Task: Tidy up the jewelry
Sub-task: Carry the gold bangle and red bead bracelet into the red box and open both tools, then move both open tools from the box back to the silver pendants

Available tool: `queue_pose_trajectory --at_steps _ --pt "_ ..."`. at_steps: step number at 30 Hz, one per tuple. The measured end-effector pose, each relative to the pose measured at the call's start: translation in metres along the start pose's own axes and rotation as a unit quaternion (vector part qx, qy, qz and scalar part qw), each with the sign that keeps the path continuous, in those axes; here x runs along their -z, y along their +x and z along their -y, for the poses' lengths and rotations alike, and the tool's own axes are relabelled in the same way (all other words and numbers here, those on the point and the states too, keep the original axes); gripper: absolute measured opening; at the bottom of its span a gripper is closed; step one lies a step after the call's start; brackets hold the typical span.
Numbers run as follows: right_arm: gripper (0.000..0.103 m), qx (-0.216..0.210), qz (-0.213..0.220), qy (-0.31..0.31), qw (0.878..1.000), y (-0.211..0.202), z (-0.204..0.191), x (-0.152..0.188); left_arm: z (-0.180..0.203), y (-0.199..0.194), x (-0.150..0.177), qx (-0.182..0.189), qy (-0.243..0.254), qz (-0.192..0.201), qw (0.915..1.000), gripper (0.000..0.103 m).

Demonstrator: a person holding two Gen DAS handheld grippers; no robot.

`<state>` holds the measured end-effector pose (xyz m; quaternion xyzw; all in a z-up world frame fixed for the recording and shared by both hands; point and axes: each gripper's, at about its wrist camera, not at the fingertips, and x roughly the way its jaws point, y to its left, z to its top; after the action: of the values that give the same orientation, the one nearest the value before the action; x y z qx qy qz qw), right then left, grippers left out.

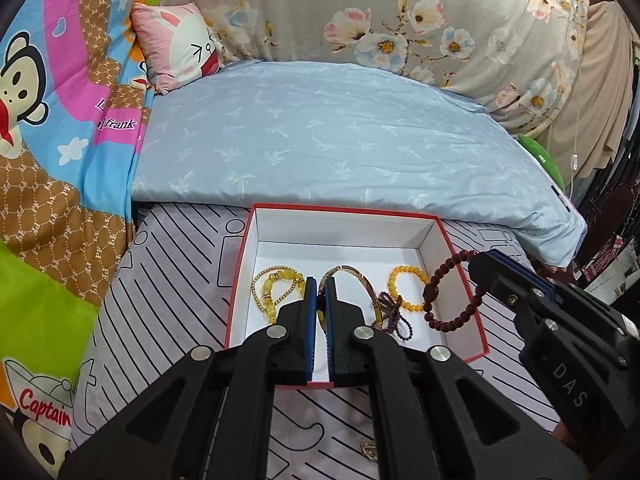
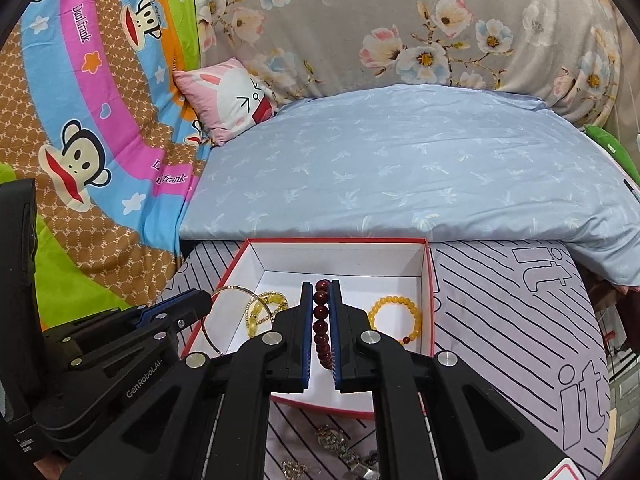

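Left view: the left gripper [image 1: 320, 292] pinches the bangle [image 1: 360, 276] tight, its ring leaning over the box [image 1: 460, 268]. The right gripper [image 1: 478, 260] dangles red beads [image 1: 456, 292] at the box's right wall.

Right view: the beads [image 2: 321, 320] sit squeezed between shut jaws, strung away from the camera — next, I think, lower both, then let go.

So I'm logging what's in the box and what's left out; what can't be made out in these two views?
- Left view: the bangle near side, behind the left claw.
- Left view: the purple beads, a tangle; piece count unclear.
- Right view: the red beads loop, mostly hidden by the right claw.
- Both views: loose metal pieces on the sheet before the box, cut off by claw arms and the frame edge.
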<state>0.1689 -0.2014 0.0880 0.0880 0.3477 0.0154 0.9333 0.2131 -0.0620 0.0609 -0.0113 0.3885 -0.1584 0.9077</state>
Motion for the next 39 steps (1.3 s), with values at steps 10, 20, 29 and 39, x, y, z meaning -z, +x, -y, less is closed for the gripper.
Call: queue_pose_trajectory --at_steps 10,20,29,39 --pt "0.007 0.003 -0.020 0.001 1.000 0.034 0.004 0.000 -0.009 0.033 -0.011 -0.018 0.000 -0.016 0.9997 0.003" --pt "0.007 0.002 -0.037 0.006 0.999 0.060 0.007 0.000 -0.008 0.057 -0.015 -0.021 0.003 -0.030 0.9993 0.003" --pt "0.015 0.022 -0.037 0.002 0.999 0.059 0.009 0.005 -0.010 0.065 -0.013 -0.036 -0.003 -0.040 0.9985 0.025" --pt "0.030 0.036 -0.010 -0.003 0.999 0.018 0.017 0.005 -0.001 0.046 -0.009 -0.041 0.006 -0.026 0.9988 0.035"
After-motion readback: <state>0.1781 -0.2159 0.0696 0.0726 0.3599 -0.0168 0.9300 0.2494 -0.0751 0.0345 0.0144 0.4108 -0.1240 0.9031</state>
